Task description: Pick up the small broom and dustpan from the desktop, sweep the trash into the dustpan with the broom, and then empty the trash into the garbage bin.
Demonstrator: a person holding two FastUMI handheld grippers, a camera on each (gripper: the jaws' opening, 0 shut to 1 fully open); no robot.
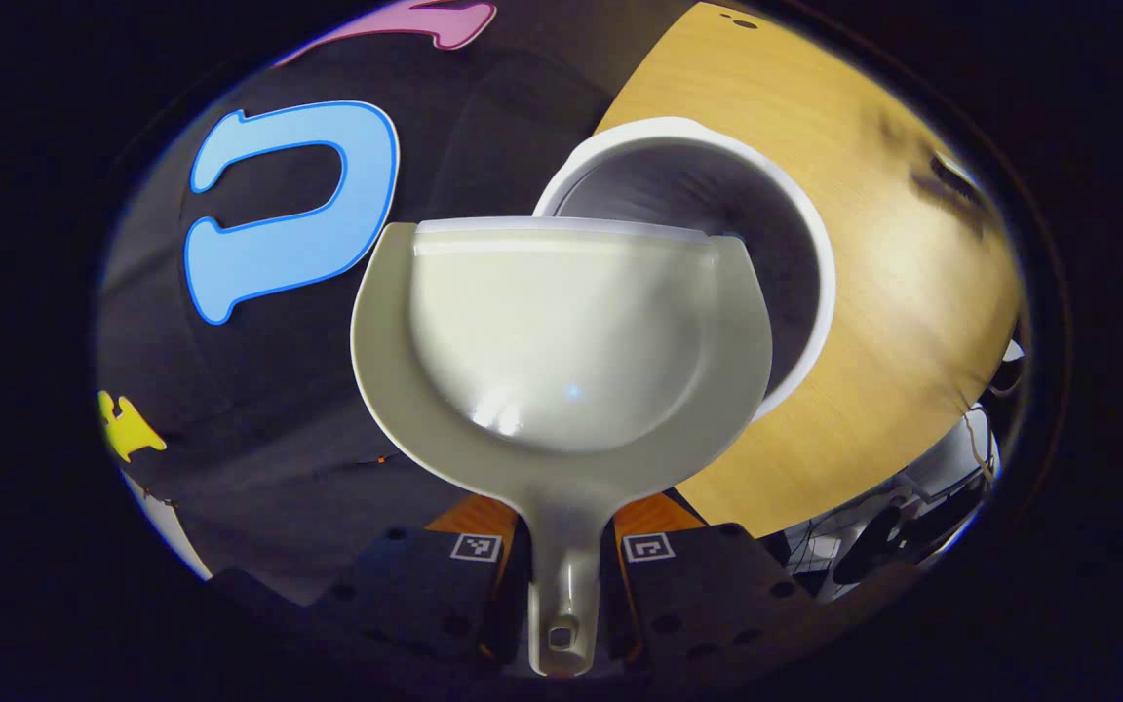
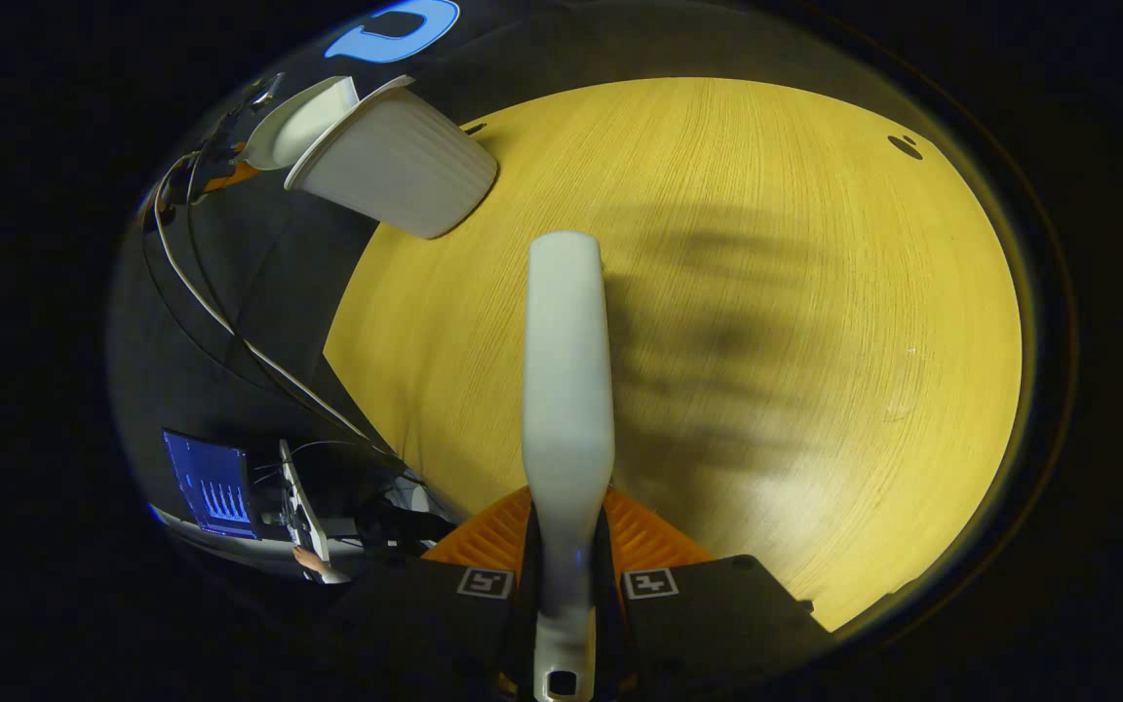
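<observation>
Dustpan (image 1: 561,341) is hanging tipped over garbage bin (image 1: 795,244), left gripper (image 1: 561,570) clamping its thin handle; looks light, rigid, slick plastic. Right gripper (image 2: 566,575) is clamping broom (image 2: 566,370) above desktop (image 2: 766,292).

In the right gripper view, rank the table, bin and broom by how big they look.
1. Table, by far.
2 and 3. Bin and broom look alike in area; the broom is much nearer the camera, so I won't rank them.
</observation>
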